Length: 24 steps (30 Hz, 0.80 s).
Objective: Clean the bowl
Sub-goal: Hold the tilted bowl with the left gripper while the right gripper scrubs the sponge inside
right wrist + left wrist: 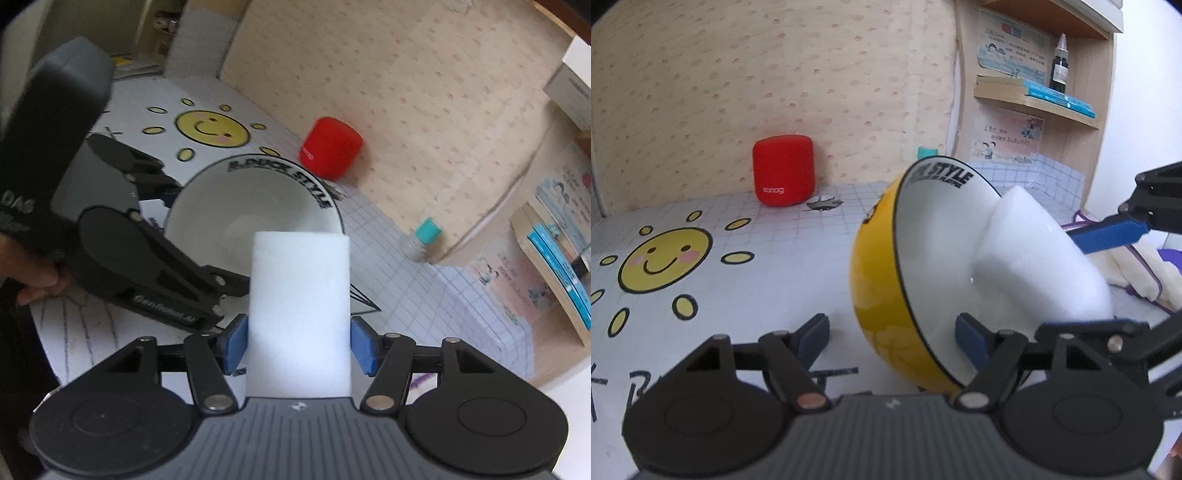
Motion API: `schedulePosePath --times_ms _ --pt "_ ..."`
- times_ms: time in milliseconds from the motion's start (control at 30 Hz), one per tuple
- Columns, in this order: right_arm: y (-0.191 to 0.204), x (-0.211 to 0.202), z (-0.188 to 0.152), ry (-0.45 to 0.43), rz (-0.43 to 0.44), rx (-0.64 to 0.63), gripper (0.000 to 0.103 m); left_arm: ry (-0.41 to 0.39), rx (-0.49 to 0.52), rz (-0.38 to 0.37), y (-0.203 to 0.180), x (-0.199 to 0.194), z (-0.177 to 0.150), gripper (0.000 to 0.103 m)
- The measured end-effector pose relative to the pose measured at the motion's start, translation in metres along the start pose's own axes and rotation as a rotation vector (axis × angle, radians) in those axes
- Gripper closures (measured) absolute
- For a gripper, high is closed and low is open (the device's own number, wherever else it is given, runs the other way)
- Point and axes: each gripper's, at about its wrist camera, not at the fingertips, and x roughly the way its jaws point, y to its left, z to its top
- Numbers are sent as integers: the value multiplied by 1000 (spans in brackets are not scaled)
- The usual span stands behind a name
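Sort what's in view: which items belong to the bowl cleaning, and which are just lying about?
In the job:
yellow bowl, tipped on its side
white sponge, in the right gripper
left gripper, straddling the bowl's rim

Lying about:
red speaker
teal-capped bottle
dropper bottle on the shelf
books

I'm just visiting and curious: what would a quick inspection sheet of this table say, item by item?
Surface: table with a white grid-pattern cover and a smiling sun drawing.
Job's things: yellow bowl, white inside, tipped on its side; white sponge block reaching into it.
Clutter: red speaker by the wall; small teal-capped bottle.
Grippers: left gripper straddles the bowl's rim, one finger inside and one outside, outer pad clear of it; right gripper shut on the sponge block.
Cables: a pale cable runs down the wall corner.
Surroundings: patterned wallpaper, wooden shelves with books and a dark dropper bottle.
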Motion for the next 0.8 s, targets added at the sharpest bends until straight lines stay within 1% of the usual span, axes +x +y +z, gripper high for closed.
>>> schedulePosePath --times_ms 233,333,500,600,733,800 --pt "4 -2 -3 25 -59 -97 47 -8 10 13 -2 -2 -1 27" --pt "9 -4 2 16 -51 -159 47 -7 -5 17 0 -2 -1 26" --pt "21 -2 5 6 -67 -261 46 -11 -30 12 4 -3 -1 26" --pt "21 -1 6 -1 -70 -275 46 -20 -27 6 3 -5 -2 26" --pt "16 3 8 8 -79 -244 46 -31 -39 0 5 -6 -3 19" --pt "17 3 8 12 -92 -248 47 -32 -48 -11 7 -7 -3 19"
